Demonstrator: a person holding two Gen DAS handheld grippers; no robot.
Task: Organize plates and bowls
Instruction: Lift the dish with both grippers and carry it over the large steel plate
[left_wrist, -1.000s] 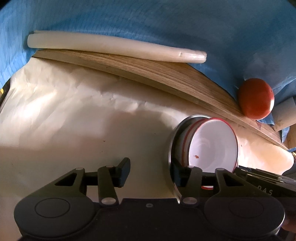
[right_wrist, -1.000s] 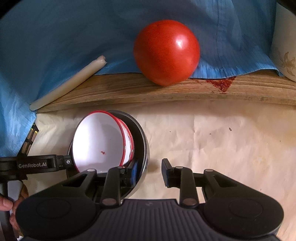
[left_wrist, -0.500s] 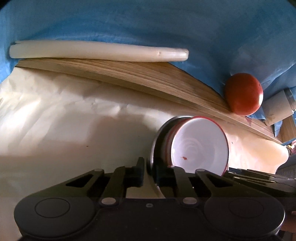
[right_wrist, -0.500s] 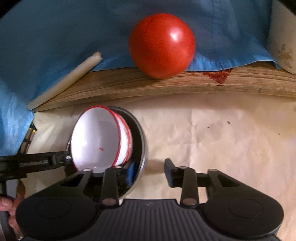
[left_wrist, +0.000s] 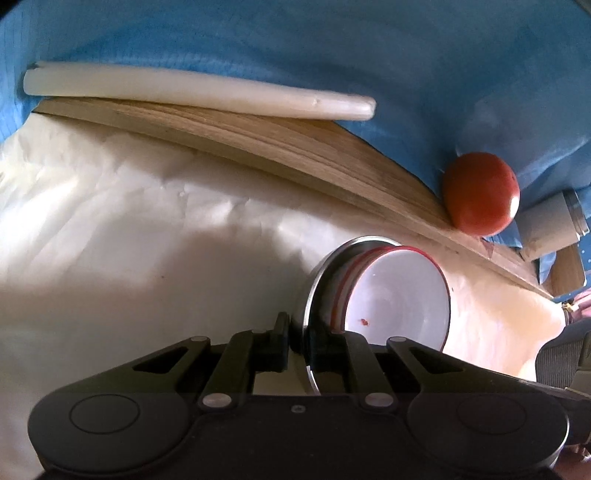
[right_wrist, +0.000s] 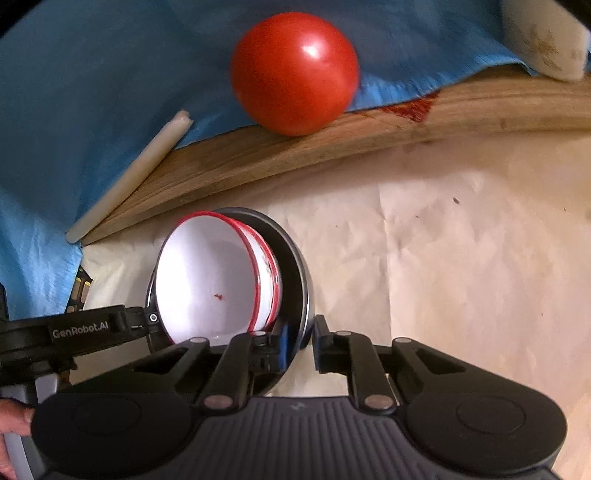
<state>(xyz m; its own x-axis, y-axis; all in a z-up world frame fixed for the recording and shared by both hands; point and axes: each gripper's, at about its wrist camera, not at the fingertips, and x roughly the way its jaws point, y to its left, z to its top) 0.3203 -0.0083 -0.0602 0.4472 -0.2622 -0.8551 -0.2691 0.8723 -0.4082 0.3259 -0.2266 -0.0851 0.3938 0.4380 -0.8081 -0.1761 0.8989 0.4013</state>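
A steel bowl (left_wrist: 321, 280) stands tilted on its edge on cream paper, with white red-rimmed bowls (left_wrist: 399, 299) nested inside it. My left gripper (left_wrist: 297, 334) is shut on the steel rim, one finger outside and one inside. In the right wrist view the same steel bowl (right_wrist: 295, 258) and white bowls (right_wrist: 207, 280) show from the opposite side. My right gripper (right_wrist: 301, 334) is closing, with the steel wall between its jaws: the left finger is inside the bowl and the right finger against the outer wall.
A red tomato (right_wrist: 295, 70) rests on a wooden board (right_wrist: 332, 147) behind the bowls, half on a blue cloth (left_wrist: 332, 44). A long white stick (left_wrist: 199, 92) lies along the board's far edge. A pale jar (right_wrist: 546, 40) stands far right. A hand (right_wrist: 11, 421) shows low left.
My left gripper went from wide open to shut on the steel bowl's rim. My right gripper's jaws narrowed onto the opposite wall. The bowls tilted slightly.
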